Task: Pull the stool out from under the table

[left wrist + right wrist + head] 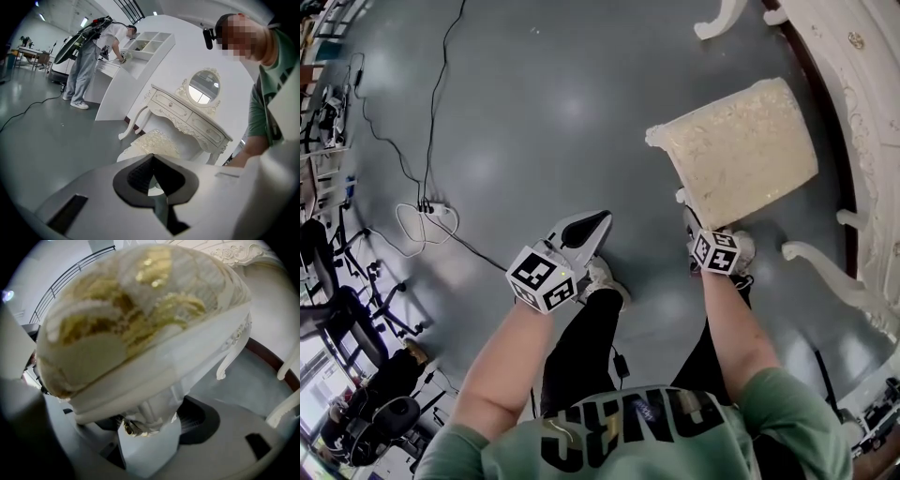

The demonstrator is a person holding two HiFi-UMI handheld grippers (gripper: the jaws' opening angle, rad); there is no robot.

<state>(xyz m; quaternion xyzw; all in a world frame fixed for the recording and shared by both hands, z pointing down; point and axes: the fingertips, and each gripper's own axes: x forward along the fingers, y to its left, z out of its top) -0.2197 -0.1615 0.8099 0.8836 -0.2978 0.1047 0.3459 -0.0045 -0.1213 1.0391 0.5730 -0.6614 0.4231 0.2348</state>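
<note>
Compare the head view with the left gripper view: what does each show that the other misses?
Head view only: the right gripper clamped on a corner of the stool, a power strip on the floor, and the person's shoes. Left gripper view only: the mirror, the drawers, and a second person at a white shelf. Both: the stool, the table and the left gripper, shut and empty.

My head view looks steeply down on the stool (pixel 741 150) and the table (pixel 862 75) edge, the left gripper view faces that same stool (pixel 152 143) and table (pixel 187 117) from low and farther back, and the right gripper view sits close up under the stool (pixel 140 324) seat.
</note>
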